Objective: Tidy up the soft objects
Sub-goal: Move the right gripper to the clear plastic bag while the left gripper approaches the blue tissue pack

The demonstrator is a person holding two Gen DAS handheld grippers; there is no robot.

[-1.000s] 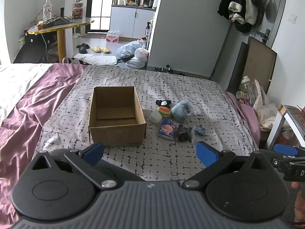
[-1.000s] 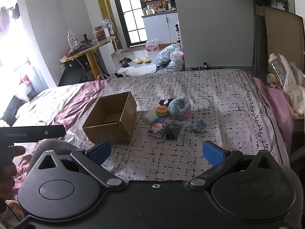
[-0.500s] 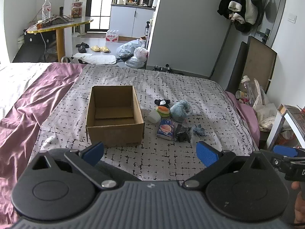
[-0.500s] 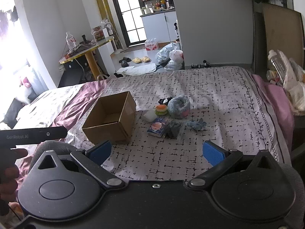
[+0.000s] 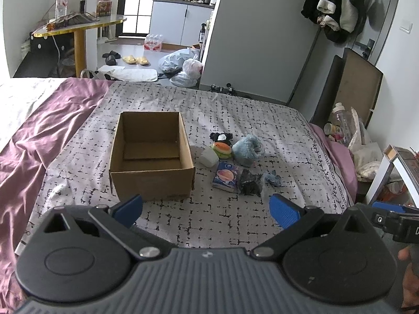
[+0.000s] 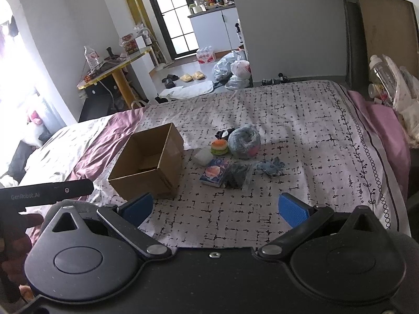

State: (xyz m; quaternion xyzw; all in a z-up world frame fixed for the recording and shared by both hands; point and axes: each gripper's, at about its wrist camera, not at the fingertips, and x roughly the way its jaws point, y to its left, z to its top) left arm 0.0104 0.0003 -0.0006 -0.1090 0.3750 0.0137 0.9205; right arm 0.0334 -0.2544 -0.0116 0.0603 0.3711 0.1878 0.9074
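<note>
Nearest, left hand-held gripper [image 5: 205, 208] and right hand-held gripper [image 6: 214, 207], both spread wide, holding nothing, above the patterned bed [image 5: 288, 128]. Farther ahead, well apart: open brown cardboard box [image 5: 152, 157]; just right, clustered soft objects, glossy tissue pack [image 5: 226, 177], fluffy blue plush [image 5: 248, 150], burger-shaped toy [image 5: 222, 149].

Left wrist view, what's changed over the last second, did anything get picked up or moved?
Nothing was picked up or let go. Only the cameras shifted slightly: the cardboard box and the pile of soft items beside it, such as the blue plush, slid a little left in the left wrist view. The left gripper and right gripper stay open and empty, short of the items. The box is still empty.
</note>
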